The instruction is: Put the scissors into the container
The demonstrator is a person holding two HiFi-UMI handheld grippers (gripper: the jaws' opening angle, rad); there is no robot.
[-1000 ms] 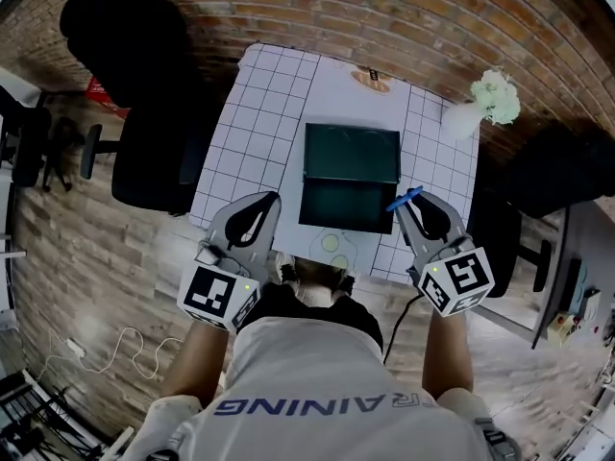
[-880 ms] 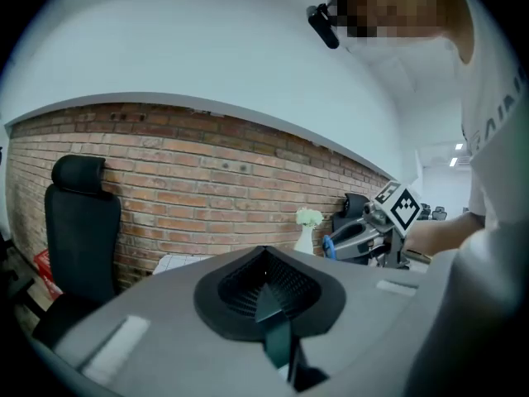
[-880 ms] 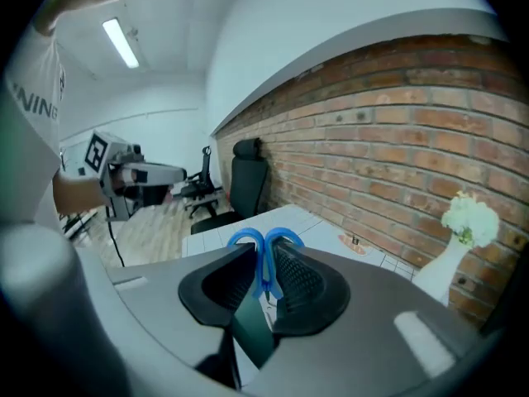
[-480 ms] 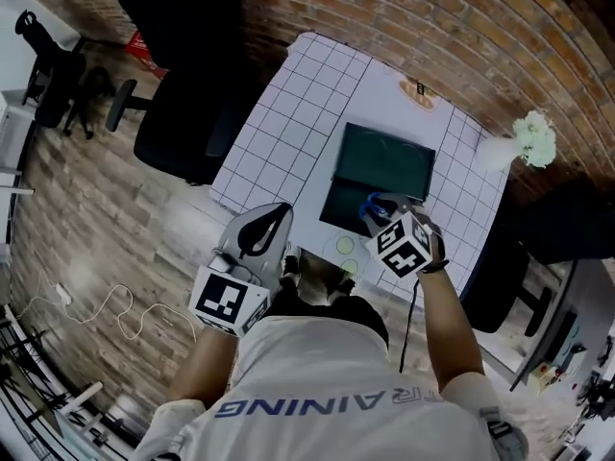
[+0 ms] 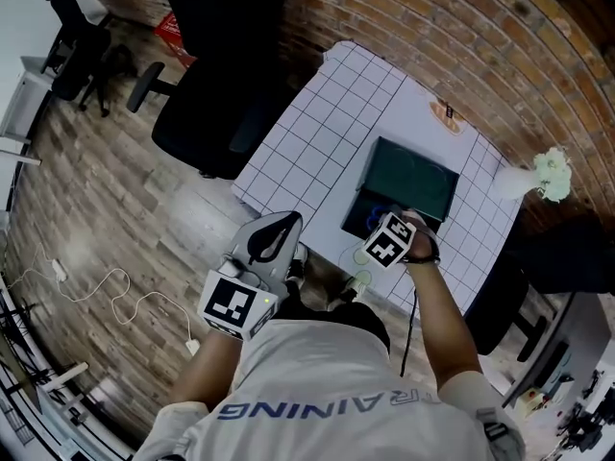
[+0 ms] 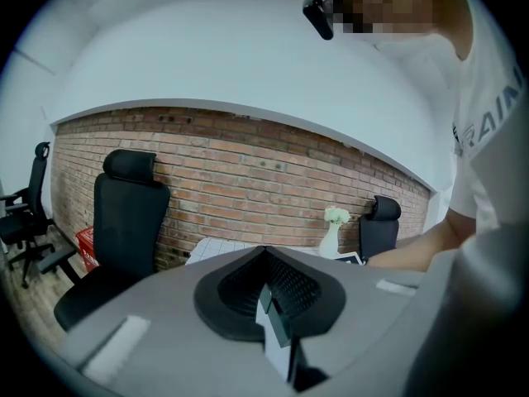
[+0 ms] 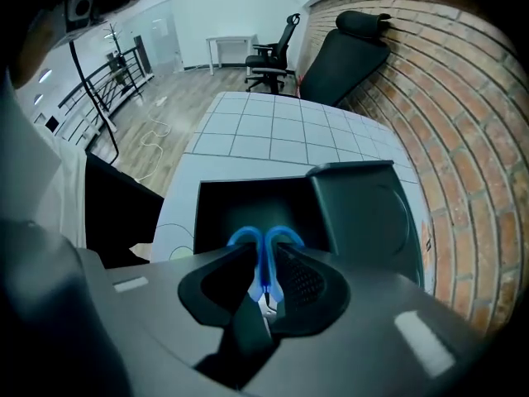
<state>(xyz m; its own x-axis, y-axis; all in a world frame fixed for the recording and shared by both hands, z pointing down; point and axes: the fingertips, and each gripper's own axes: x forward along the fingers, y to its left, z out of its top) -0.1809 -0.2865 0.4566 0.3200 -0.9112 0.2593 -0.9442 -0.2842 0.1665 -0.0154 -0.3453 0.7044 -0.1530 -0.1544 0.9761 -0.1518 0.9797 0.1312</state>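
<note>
Moved: right tool [image 7: 264,292], clamped on scissors [image 7: 266,240], now over container [image 7: 211,213].
Next: lower handles-first, release low inside.

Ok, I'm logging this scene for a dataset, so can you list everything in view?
table: one, white with a grid, room centre
container: one, dark, lid open, on the table
scissors: one pair, blue handles, over the open container
vase of flowers: one, white, table's far right corner
brick wall: one, red-brown, behind the table
office chairs: three, black, around the table
red box: one, on the floor by the wall
cable: one, white, floor at left
left gripper: grey, shut, empty, short of the table
right gripper: grey, shut on the scissors
</note>
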